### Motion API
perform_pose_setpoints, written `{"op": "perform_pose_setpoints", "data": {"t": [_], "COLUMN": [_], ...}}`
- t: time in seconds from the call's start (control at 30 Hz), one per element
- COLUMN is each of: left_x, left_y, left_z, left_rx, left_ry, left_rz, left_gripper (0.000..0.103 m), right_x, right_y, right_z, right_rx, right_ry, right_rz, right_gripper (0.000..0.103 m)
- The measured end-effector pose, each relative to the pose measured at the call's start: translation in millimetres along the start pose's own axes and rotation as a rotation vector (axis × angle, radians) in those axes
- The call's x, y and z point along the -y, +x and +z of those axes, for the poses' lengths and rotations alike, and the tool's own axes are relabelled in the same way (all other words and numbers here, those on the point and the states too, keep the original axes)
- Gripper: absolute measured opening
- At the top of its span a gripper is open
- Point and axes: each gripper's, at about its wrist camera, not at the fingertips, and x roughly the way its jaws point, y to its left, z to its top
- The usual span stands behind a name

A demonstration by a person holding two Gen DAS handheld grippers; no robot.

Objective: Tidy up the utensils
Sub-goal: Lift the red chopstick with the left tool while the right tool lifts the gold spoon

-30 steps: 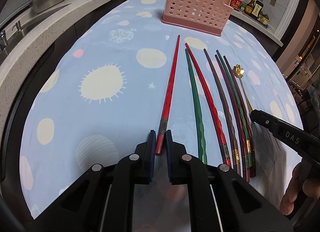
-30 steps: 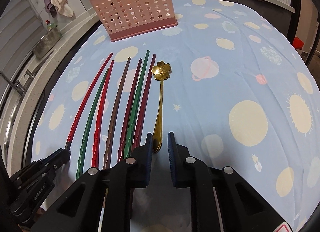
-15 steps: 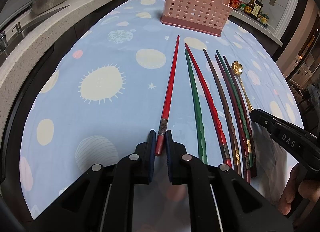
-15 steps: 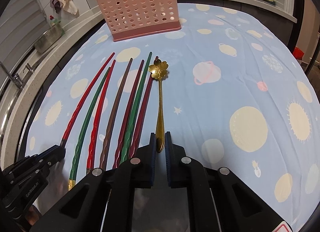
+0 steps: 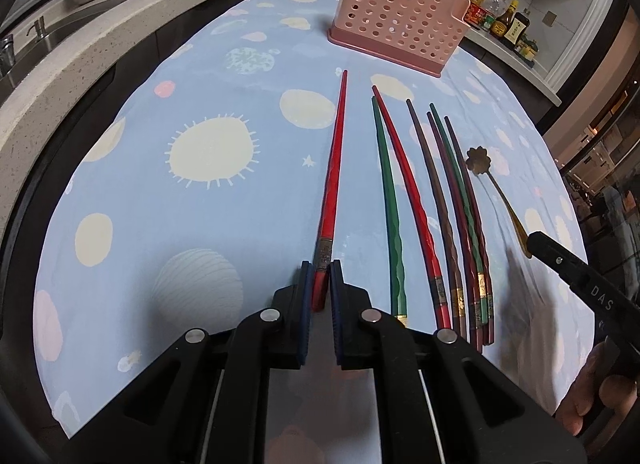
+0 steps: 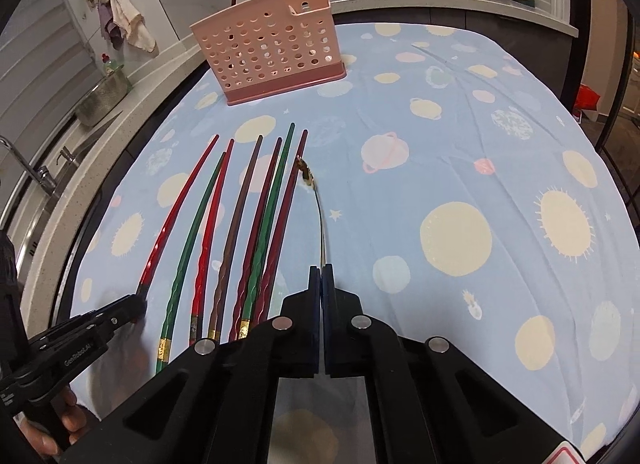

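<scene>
Pick-up stage, both tools loaded. Nearest the left wrist camera, the left gripper point(image 5: 320, 284) was clamped on the butt end of the red chopstick point(image 5: 334, 168), which lay apart from the row, its tip aimed at the holder. In the right wrist view, the right gripper point(image 6: 321, 276) was pinched tight on the handle end of the gold spoon point(image 6: 318, 208); the handle arched away from the pads and the flower-shaped bowl point(image 6: 305, 173) appeared to stand clear of the cloth (a judgement from its shadow and tilt).

Beside the spoon, six chopsticks point(image 6: 256, 232) lay in a loose row on the tablecloth point(image 6: 440, 144), butt ends toward the grippers: green, red, brown, maroon, green, maroon, each with a faceted grip and a gilt band.

Farthest off, the pink perforated holder point(image 6: 272, 52) stood upright near the far edge of the cloth, well apart from all the utensils; nothing could be seen in it.

The step in hand was judged to be the lift. The next move would call for carrying each piece over the holder's open top and tipping it toward vertical before release; the long, end-held chopstick could pivot in the pads.
</scene>
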Motion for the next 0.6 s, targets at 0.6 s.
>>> {"op": "perform_pose_setpoints", "data": {"t": [0.6], "left_x": [8.6], "left_y": [-89.2], "left_z": [45.4], "left_rx": [0.203], "left_ry": [0.006], "left_rz": [-0.018], "left_gripper": [0.007], "right_x": [3.0], "right_y": [-60.5], "right_z": [37.5], "right_rx": [0.159], "right_ry": [0.037], "right_rz": [0.026], "right_gripper": [0.001]}}
